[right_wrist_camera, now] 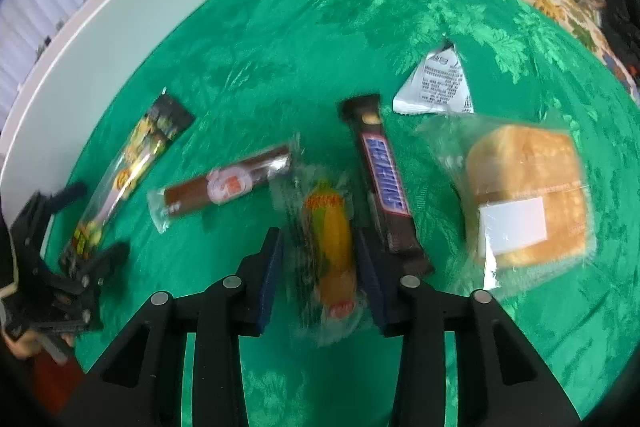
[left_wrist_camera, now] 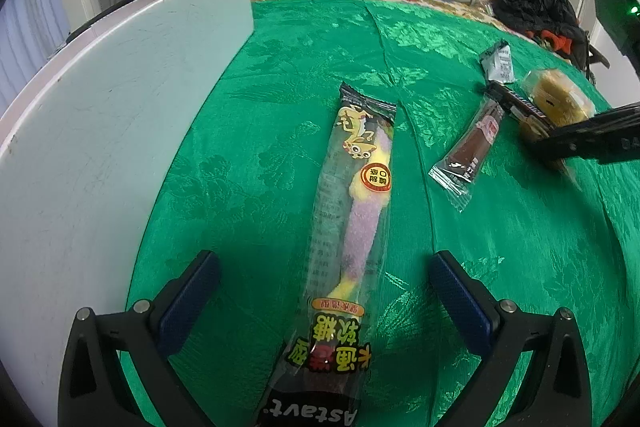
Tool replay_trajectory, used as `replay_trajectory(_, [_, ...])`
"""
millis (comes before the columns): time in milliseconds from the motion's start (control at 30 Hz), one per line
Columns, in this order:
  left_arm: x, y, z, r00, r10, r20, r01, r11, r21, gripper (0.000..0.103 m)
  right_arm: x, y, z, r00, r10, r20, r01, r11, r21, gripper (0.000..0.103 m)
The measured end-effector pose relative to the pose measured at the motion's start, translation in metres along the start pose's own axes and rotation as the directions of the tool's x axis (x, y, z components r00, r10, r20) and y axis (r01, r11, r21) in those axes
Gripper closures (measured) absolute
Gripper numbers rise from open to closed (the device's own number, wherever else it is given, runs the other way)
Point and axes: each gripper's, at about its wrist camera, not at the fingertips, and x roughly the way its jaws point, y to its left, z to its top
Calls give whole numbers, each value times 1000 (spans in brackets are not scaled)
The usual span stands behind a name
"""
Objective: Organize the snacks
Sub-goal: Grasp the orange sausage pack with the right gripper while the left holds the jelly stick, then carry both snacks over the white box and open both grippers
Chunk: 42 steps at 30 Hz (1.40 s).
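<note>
My right gripper (right_wrist_camera: pixel 318 259) is narrow, and its blue ribbed pads sit against both sides of a corn-shaped snack (right_wrist_camera: pixel 330 247) in crinkled clear wrap. This picture is a little blurred, but the pads seem to press the wrap. Just beside it on the right lies a long brown chocolate bar (right_wrist_camera: pixel 384 179), glossy. Further right is a soft square bread (right_wrist_camera: pixel 528 203) in transparent film. A brown sausage stick (right_wrist_camera: pixel 224 187) lies on the left. My left gripper (left_wrist_camera: pixel 324 303) stands wide over a long gummy candy pack (left_wrist_camera: pixel 356 211), flat and shiny, without touching it. All rest on the green patterned cloth (left_wrist_camera: pixel 280 67) of the surface, beside a smooth white board (left_wrist_camera: pixel 120 107).
</note>
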Motion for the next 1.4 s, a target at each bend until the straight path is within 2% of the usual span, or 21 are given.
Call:
replay_trajectory(133, [8,2,16,995,-16,-97,18,1000,21,1,-1,-2,-2,998,18,-55,-15,998,59,61])
replay_trajectory(167, [10,2,20,993,-16,-115,18,1000,20,4,0,-2,-2,998,14,-57,-10,997,72,64])
replay_trajectory(200, [9,2,22,993,-12,-120,14,1000,19,11,1,-3,2,999,0,-54,4,997,79,65])
replay_trajectory(267, [5,2,27,993,-17,-114,20,999,25,39,1,0,2,998,-38,-57,42,996,73,70])
replay_trajectory(300, [3,2,28,993,-26,-111,29,999,30,70,-2,1,2,997,-56,-56,61,995,74,71])
replay_trajectory(333, [1,3,30,993,-20,-117,23,999,31,82,-5,2,0,996,-73,-54,77,994,78,74])
replay_trajectory(400, [-4,12,29,989,-80,-125,76,997,-33,87,-17,-3,-10,999,-40,-25,43,989,140,75])
replay_trajectory(533, [-21,21,19,983,-158,-98,146,982,-120,89,-43,-23,-32,994,81,74,-99,953,287,76])
replay_trajectory(600, [-35,21,13,978,-194,-75,182,973,-144,89,-54,-33,-48,979,157,132,-195,911,364,76])
replay_trajectory(667, [-53,19,7,971,-237,-43,227,959,-168,89,-63,-41,-61,958,216,187,-276,868,413,75])
replay_trajectory(800, [-94,21,7,950,-311,36,312,926,-212,89,-85,-39,-73,901,311,301,-422,788,449,75])
replay_trajectory(933, [-149,48,23,930,-338,144,364,901,-237,89,-112,-9,-56,854,369,366,-500,774,388,75])
replay_trajectory(1000, [-166,69,34,928,-324,181,362,898,-248,89,-125,20,-40,826,408,388,-538,776,330,75])
replay_trajectory(1100, [-189,113,49,934,-278,224,336,897,-286,89,-144,64,-9,777,480,407,-597,767,235,75])
replay_trajectory(1200, [-195,161,57,960,-167,224,234,917,-322,89,-156,116,21,729,554,401,-648,747,147,75])
replay_trajectory(1300, [-191,204,53,981,-54,188,118,931,-346,89,-151,172,49,710,603,364,-668,740,76,75])
replay_trajectory(1400, [-175,235,42,991,63,122,-16,936,-352,85,-129,226,69,710,628,319,-671,740,37,70])
